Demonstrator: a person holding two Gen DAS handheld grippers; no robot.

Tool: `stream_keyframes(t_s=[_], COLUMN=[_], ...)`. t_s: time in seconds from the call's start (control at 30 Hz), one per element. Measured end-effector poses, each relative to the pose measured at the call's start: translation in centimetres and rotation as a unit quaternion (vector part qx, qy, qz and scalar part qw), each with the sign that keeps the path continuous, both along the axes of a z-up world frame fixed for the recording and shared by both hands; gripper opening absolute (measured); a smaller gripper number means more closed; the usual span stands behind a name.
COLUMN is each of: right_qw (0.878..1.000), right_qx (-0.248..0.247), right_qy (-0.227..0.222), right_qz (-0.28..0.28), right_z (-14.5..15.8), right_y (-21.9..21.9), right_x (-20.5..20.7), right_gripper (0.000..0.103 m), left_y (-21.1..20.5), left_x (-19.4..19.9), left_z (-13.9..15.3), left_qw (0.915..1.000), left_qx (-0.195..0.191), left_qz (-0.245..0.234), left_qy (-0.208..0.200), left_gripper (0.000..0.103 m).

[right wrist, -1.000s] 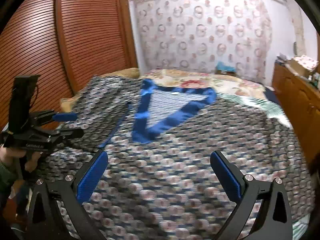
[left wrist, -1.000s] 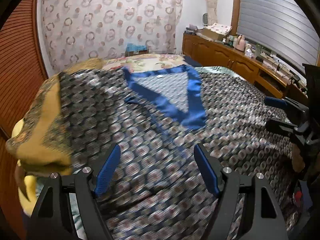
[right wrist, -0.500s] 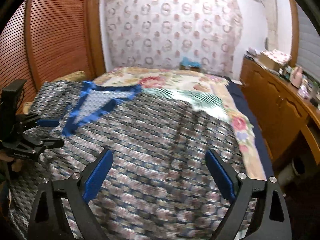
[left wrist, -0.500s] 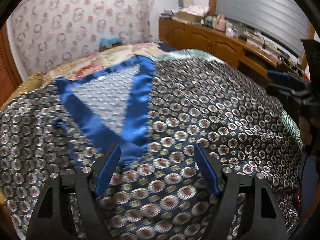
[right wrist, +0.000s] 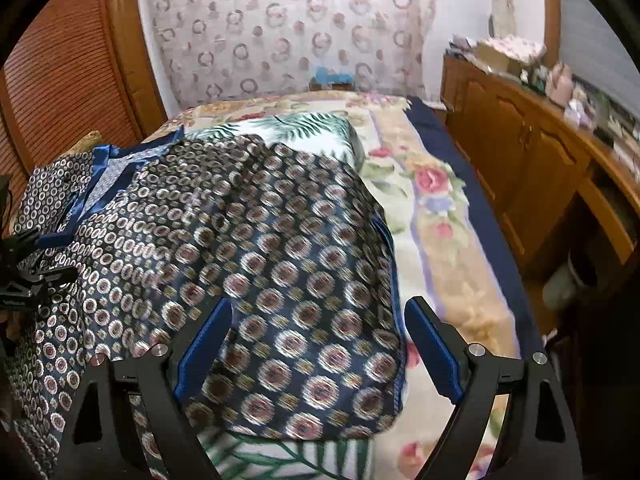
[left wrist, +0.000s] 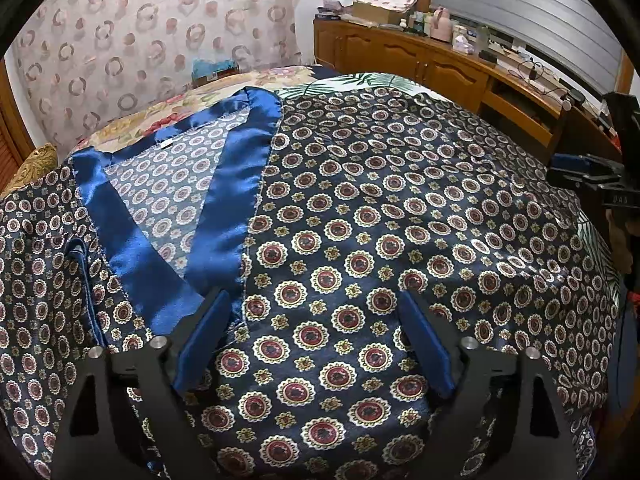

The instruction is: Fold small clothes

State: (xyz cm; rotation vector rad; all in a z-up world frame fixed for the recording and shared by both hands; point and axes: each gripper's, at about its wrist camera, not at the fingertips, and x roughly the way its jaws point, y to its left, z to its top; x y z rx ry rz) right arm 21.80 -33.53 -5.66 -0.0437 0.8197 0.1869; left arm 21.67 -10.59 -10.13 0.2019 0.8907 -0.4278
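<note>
A navy top with red and cream medallions point(left wrist: 380, 216) lies spread flat on the bed, its blue satin V-neck trim point(left wrist: 236, 184) at the left. My left gripper point(left wrist: 316, 340) is open and empty, low over the garment's middle beside the trim's point. My right gripper point(right wrist: 316, 344) is open and empty above the garment's right part point(right wrist: 280, 264), near its edge; it also shows at the right edge of the left wrist view point(left wrist: 588, 172). The left gripper shows at the left edge of the right wrist view point(right wrist: 28, 272).
The floral bedspread point(right wrist: 436, 216) shows to the right of the garment. A wooden sideboard point(left wrist: 440, 68) with clutter on top runs along the right. A louvred wooden door point(right wrist: 60, 80) is at the left. A patterned curtain point(left wrist: 152, 36) hangs behind the bed.
Both grippers have swung to the right. The left view has shifted from the garment's left side to its middle. The right view now takes in the garment's right edge and bare bedspread.
</note>
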Motion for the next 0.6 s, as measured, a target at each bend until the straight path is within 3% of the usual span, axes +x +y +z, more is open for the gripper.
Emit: stream_keyframes(t_s=[0.37, 0.6], right_qw=[0.998, 0.995], right_qx=[0.044, 0.076], right_qy=[0.043, 0.061], right_qz=[-0.013, -0.013], right_z=[0.2, -0.6], right_y=[-1.5, -3.4], right_x=[0.3, 0.8], right_gripper=[0.088, 0.064], left_y=[-0.1, 0.1], left_x=[0.1, 0.1], left_z=[-0.1, -0.1], left_qw=[1.0000, 0.9999], left_qx=[0.001, 0.001], left_qz=[0.007, 0.014], left_qy=[0.001, 0.003], left_gripper=[0.091, 0.092])
